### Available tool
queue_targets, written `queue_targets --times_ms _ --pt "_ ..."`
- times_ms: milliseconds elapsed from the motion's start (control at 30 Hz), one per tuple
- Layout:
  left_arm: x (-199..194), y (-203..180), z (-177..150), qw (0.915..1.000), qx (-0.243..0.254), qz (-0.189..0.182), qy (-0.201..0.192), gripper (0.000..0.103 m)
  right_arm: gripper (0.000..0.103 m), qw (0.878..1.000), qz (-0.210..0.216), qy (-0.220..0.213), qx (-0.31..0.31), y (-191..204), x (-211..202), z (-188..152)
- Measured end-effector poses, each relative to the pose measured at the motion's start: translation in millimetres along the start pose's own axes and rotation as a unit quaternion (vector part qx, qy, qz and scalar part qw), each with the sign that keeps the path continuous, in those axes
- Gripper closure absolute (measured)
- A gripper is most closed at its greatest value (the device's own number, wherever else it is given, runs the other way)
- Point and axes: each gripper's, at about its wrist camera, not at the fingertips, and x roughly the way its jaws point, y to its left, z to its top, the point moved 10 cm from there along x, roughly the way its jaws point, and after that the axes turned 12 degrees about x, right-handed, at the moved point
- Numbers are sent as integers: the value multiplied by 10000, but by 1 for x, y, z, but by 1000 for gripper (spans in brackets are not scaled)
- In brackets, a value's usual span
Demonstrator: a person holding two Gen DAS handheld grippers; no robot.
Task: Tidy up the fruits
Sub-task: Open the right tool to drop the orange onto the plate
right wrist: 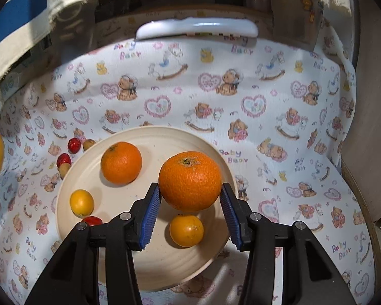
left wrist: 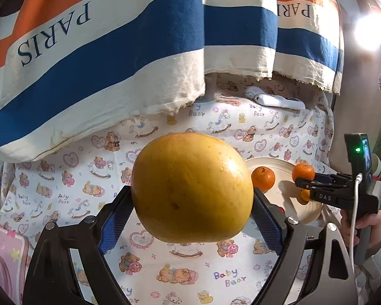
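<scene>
The left gripper (left wrist: pixel 193 203) holds a big yellow fruit (left wrist: pixel 192 187) up off the table, with its blue pads pressed on both sides. There is open cloth (left wrist: pixel 71 178) under it and to its left, but a pink case (left wrist: pixel 2 254) sits at the near left edge. A striped curtain (left wrist: pixel 94 50) hangs low behind, so there is not much room that way.

The right gripper (right wrist: pixel 190 198) grips an orange (right wrist: pixel 190 181) between its ribbed blue pads, over the right side of the plate (right wrist: pixel 149 261). The orange skin is bumpy and shiny. It may be just above the plate, but that is hard to tell.

On the round cream plate lie a second orange (right wrist: pixel 121 162), two small smooth yellow fruits (right wrist: pixel 81 202) (right wrist: pixel 186 230) and a red one (right wrist: pixel 92 220). The middle of the plate is bare. Little red and brown bits (right wrist: pixel 68 156) lie by its left rim.

The cloth is white with bears and hearts. A white remote (right wrist: pixel 196 28) lies at the far edge.
</scene>
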Motion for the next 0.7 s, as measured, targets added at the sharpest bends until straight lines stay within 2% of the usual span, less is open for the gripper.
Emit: queue_targets --times_ms 133,233,400,567,700 --pt "3 -14 4 9998 201 -87 3 14 52 10000 20 26 53 -1 1 0" --pt "9 -29 6 9995 234 -197 127 15 31 9998 -11 -176 94 -6 -8 7" --pt "17 -60 10 9979 204 -540 305 15 31 9964 448 -399 591 -11 -37 24" --pt "28 -100 19 9950 312 -853 419 15 31 9927 479 -753 809 -22 -62 39" --pt "41 -131 27 9913 237 -1190 514 14 31 9899 531 -792 1049 -33 -71 45"
